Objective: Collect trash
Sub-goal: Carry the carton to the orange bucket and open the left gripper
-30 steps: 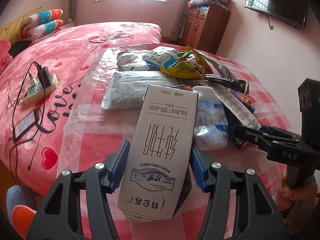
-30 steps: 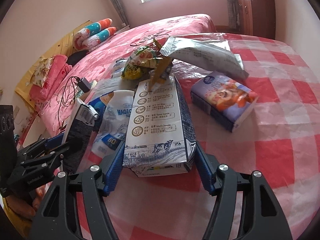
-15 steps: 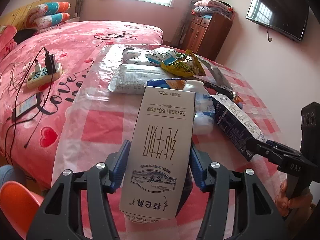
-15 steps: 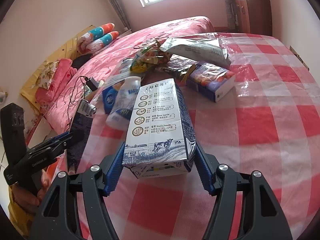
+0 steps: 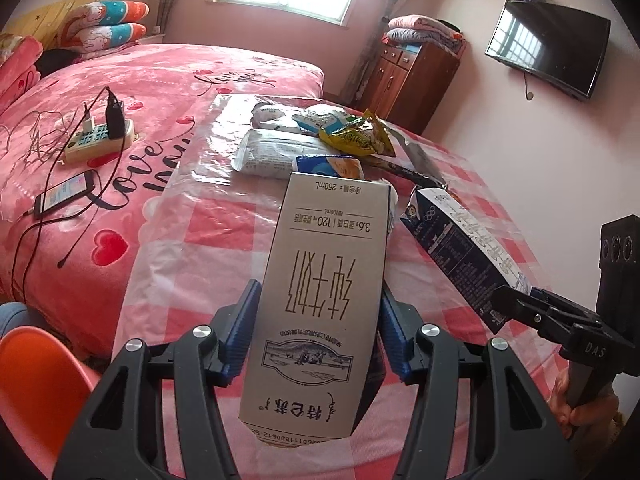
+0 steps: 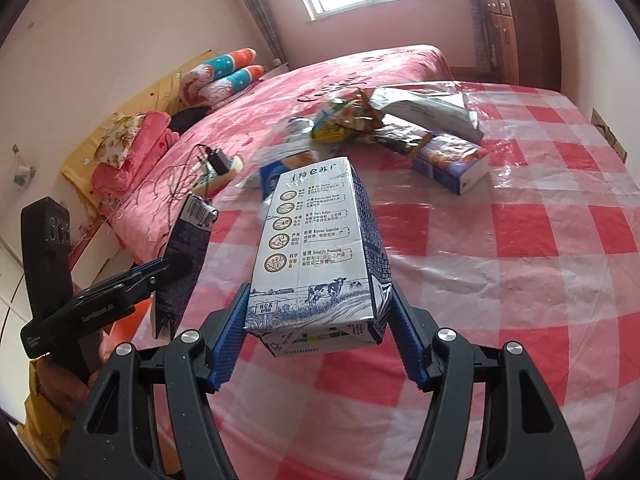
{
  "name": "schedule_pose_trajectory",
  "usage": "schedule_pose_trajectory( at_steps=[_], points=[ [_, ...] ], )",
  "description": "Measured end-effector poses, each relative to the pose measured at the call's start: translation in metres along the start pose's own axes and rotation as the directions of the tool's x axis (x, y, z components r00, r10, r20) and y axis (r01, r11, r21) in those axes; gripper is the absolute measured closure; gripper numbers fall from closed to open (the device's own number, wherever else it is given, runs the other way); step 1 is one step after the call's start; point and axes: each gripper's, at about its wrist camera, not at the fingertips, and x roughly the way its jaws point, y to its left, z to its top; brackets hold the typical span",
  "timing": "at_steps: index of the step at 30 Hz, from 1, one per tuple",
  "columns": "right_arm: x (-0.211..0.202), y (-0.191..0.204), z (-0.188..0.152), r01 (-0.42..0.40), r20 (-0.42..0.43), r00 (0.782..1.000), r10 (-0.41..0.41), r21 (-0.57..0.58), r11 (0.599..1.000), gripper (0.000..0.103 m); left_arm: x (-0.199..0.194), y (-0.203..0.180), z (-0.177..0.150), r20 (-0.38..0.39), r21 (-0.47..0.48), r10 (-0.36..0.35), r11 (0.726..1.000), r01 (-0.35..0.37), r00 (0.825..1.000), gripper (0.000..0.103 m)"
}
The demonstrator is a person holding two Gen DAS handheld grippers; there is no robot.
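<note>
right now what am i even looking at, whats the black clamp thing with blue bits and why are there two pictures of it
There is no robot here. A person holds a hand-held clamp in each hand, and each clamp carries a wide-angle camera looking out along its two fingers. So each picture is one clamp's own view.

In the left view, the left gripper is closed on a tan milk carton. At its right edge you see the other clamp from the side.

In the right view, the right gripper is closed on a blue and white milk carton. Both cartons are lifted clear of the table, which has a red checked cloth under clear plastic.

More trash lies at its far end: a yellow snack bag, a white wrapper and a small purple box. Behind is a pink bed.
</note>
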Motion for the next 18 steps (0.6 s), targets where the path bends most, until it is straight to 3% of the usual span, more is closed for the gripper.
schedule_pose_trajectory(
  at_steps=[9,13,18],
  points=[
    [0.008,0.049,-0.005,-0.122,-0.066,0.991,0.118,-0.062,0.991,0.037,-0.038,0.031,-0.015,0.040,-0.060,0.042,0.997,-0.040,0.998,0.046],
    [0.024,0.088,-0.007,-0.193,-0.122,0.976,0.179,-0.119,0.974,0.037,-0.058,0.063,-0.026,0.045,-0.110,0.110,0.988,-0.104,0.993,0.046],
    [0.045,0.134,-0.011,-0.281,-0.189,0.951,0.246,-0.187,0.941,0.037,-0.084,0.116,-0.047,0.032,-0.205,0.221,0.956,-0.210,0.975,0.046]
  ],
)
